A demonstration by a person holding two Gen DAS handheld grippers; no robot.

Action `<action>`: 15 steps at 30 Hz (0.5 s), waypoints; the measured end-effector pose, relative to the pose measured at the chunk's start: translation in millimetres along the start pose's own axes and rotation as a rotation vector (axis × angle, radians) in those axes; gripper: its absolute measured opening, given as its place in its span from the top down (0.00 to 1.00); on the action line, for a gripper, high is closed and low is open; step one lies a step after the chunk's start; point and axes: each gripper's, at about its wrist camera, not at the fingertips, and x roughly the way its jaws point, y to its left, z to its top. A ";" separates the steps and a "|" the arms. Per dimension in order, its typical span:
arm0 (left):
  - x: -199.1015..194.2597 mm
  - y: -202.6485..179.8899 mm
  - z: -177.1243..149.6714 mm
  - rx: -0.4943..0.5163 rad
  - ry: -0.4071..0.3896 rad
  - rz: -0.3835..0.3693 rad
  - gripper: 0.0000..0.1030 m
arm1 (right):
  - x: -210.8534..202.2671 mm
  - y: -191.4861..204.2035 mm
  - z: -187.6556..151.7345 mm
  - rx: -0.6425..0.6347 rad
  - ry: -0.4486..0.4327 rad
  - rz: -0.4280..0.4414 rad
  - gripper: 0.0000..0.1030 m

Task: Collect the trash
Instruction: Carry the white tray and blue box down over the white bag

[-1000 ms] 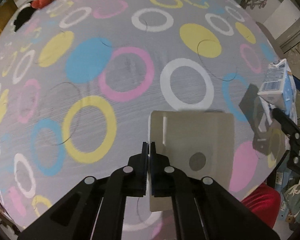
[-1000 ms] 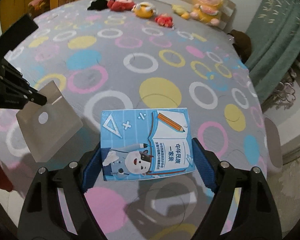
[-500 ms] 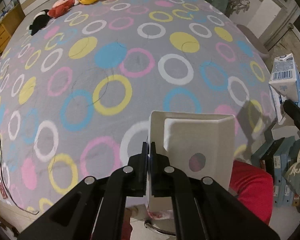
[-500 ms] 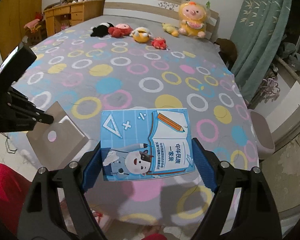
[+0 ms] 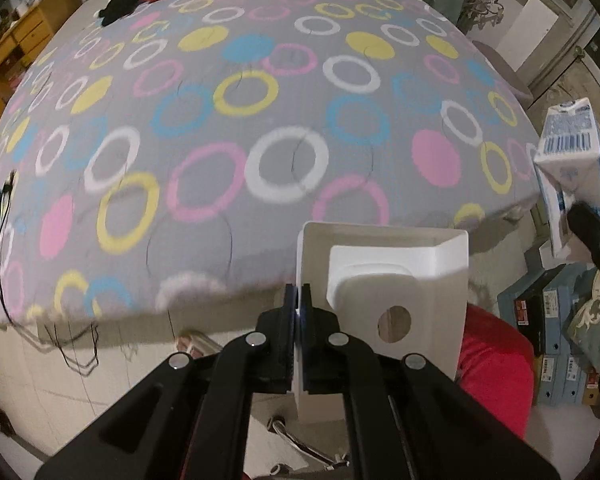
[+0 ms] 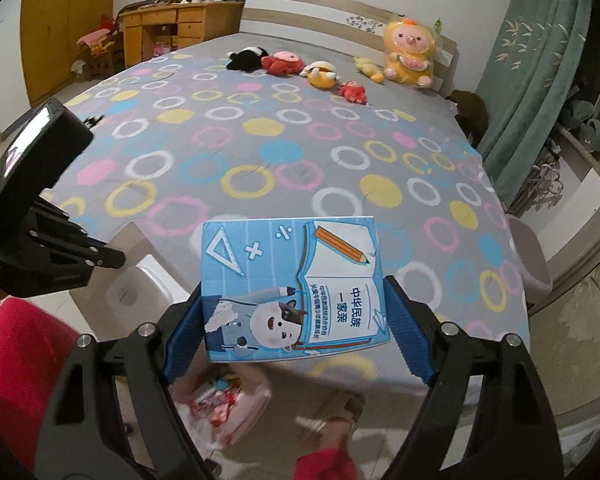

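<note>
White moulded packaging insert [image 5: 384, 284], thin, light and easily crushed, hangs past the bed [image 5: 260, 120] edge, its side wall pinched flat in the closed left tongs [image 5: 299, 312]. Right tongs [image 6: 296, 316] clamp the stiff blue carton [image 6: 292, 288] across its sides, a sound hold.

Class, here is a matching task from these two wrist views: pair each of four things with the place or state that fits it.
Things:
1. blue milk carton
2. white box
3. stuffed toys
4. trash bag

Places:
A. on the floor
B. near the headboard
C. in the left hand-held gripper
D. in the right hand-held gripper

Pairs: 1-D, 2-C, 3-B, 4-A
</note>
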 end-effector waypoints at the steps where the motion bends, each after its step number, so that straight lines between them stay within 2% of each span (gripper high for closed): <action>1: -1.0 0.0 -9.4 -0.009 0.003 0.000 0.97 | -4.0 5.4 -4.4 -0.002 0.000 0.000 0.22; 9: -7.6 1.3 -57.4 -0.052 -0.008 0.030 0.97 | -37.3 58.4 -46.7 -0.056 0.012 0.028 0.22; 15: -2.3 4.5 -82.2 -0.097 0.006 0.023 0.97 | -45.8 79.8 -67.7 -0.056 0.020 0.043 0.22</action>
